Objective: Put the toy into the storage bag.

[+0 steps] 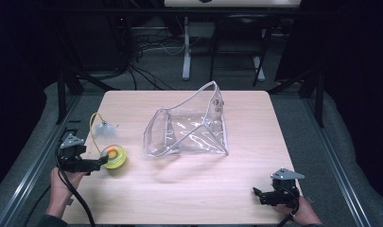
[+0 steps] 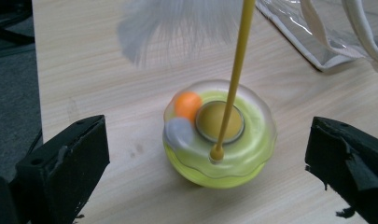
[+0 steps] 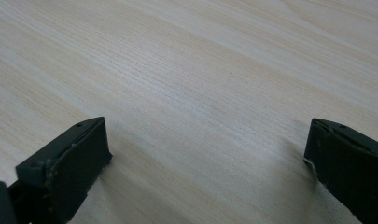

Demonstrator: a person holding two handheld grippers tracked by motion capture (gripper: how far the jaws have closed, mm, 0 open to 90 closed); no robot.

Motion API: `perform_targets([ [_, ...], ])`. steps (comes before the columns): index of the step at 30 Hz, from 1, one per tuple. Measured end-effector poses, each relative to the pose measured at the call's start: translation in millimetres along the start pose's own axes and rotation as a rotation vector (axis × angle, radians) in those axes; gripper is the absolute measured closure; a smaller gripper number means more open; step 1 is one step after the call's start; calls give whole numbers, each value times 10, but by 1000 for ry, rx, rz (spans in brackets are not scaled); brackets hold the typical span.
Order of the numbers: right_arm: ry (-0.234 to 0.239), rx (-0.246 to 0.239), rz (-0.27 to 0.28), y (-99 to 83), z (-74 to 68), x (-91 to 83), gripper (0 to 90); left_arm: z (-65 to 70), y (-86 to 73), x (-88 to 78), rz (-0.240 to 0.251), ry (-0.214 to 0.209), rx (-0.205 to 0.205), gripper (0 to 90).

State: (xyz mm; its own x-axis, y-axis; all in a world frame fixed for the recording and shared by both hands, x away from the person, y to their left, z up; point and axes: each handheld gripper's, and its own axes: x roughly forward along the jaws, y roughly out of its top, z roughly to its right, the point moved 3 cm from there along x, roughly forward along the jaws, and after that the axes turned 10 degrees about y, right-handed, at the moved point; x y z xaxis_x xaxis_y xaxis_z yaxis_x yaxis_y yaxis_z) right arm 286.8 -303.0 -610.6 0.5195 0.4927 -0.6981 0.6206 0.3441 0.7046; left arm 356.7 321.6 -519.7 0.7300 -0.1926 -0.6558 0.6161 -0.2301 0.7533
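A yellow-green round toy (image 1: 113, 156) (image 2: 219, 133) with a clear dome, an orange ball inside and a thin yellow wand tipped with a white feather (image 1: 104, 128) (image 2: 177, 28) rests on the wooden table (image 1: 189, 189) at the left. My left gripper (image 1: 102, 162) (image 2: 207, 163) is open just in front of the toy, its jaws wide on either side and not touching it. A clear plastic pouch (image 1: 189, 127) (image 2: 336, 32) with white trim stands open in the table's middle. My right gripper (image 1: 256, 194) (image 3: 207, 158) is open over bare wood near the front right corner.
Dark floor, cables and metal table legs (image 1: 186, 52) lie beyond the far edge. Metal rails (image 1: 33, 165) run along both sides of the table. Bare wood stretches between the two grippers at the front.
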Motion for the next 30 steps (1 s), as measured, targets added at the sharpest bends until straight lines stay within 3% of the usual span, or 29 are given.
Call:
perform_targets([
  [6, -3, -1, -1, 0, 1, 0, 0, -49, 128, -30, 58, 19, -26, 0],
  [12, 0, 0, 0, 0, 0, 0, 0, -97, 304, -144, 127, 7, -70, 17],
  [16, 0, 0, 0, 0, 0, 1, 0, -72, 423, -239, 167, 11, -68, 180],
  [20, -1, 0, 1, 0, -1, 1, 0, -46, 436, -245, 167, 27, -59, 336],
  [30, 0, 0, 1, 0, 0, 1, 0, -4, 425, -257, 192, 2, -35, 715],
])
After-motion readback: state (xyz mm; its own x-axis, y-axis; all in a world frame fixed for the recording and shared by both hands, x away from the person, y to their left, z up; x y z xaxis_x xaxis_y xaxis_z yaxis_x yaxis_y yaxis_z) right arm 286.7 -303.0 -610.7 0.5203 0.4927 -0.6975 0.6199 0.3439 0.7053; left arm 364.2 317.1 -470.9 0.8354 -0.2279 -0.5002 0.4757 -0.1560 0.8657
